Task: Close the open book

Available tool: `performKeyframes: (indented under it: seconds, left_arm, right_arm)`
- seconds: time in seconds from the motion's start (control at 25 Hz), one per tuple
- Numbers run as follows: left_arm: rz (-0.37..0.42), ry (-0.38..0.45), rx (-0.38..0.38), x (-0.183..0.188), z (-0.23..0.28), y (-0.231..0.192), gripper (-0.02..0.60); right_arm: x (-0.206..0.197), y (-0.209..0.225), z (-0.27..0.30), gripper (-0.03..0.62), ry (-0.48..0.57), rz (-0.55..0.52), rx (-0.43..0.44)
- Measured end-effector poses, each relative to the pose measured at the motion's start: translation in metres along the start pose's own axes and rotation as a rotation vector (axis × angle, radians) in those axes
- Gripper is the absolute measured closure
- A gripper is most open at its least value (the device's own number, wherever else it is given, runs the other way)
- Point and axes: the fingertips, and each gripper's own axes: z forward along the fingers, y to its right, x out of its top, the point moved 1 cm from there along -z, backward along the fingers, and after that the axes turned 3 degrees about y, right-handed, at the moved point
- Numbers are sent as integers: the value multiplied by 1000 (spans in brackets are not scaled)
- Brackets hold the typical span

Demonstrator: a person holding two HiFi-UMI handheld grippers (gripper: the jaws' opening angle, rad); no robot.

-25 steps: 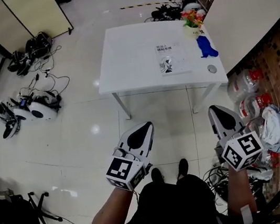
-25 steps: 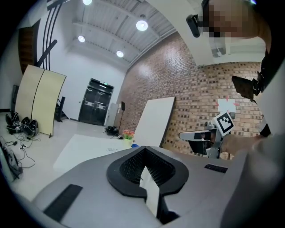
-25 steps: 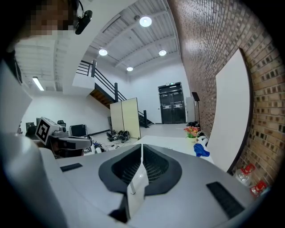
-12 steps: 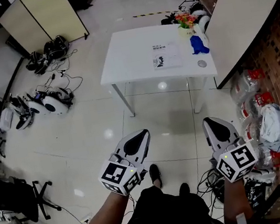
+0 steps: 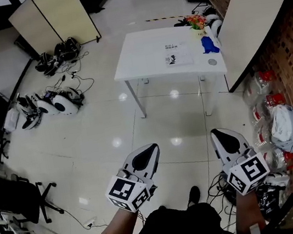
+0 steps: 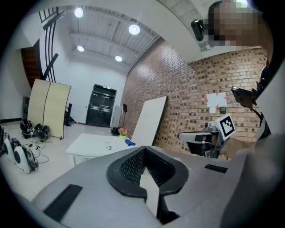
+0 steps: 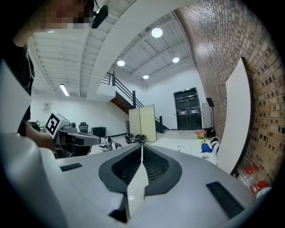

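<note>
Across the tiled floor (image 5: 97,122) stands 1 white table (image 5: 142,59). Well short of the table, left gripper (image 5: 151,150) and right gripper (image 5: 219,133) point toward it, both with jaws pressed together and empty. The book (image 5: 178,54) lies flat on the table's right half, well apart from both grippers, its edges square to the table. Its long axis is too small to discern.

bright ceiling lights (image 6: 134,29) glare on glossy floor (image 5: 178,141); sharp, fisheye-curved edges.

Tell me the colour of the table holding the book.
The table is white, clearest in the head view.
</note>
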Motion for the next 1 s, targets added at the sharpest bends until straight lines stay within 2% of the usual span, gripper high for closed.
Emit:
performKeyframes:
  seconds: [0.12, 0.32, 0.52, 0.68, 0.88, 1.0]
  left_arm:
    - [16, 31, -35, -1, -39, 3, 583]
    - [-2, 43, -88, -11, -109, -5, 583]
    - [40, 31, -127, -18, -147, -1, 583]
    - [43, 45, -123, -12, -160, 17, 583]
    - [48, 75, -78, 5, -171, 33, 583]
    - [62, 85, -83, 11, -170, 53, 583]
  right_arm:
    - [-1, -39, -10, 586, -14, -16, -29]
    - [-12, -105, -24, 586, -29, 33, -101]
    - [-7, -158, -43, 586, -19, 50, -84]
    - [-3, -160, -69, 587, -6, 40, -145]
    - [5, -159, -94, 592, 19, 28, -171]
    - [12, -152, -112, 592, 30, 5, -184]
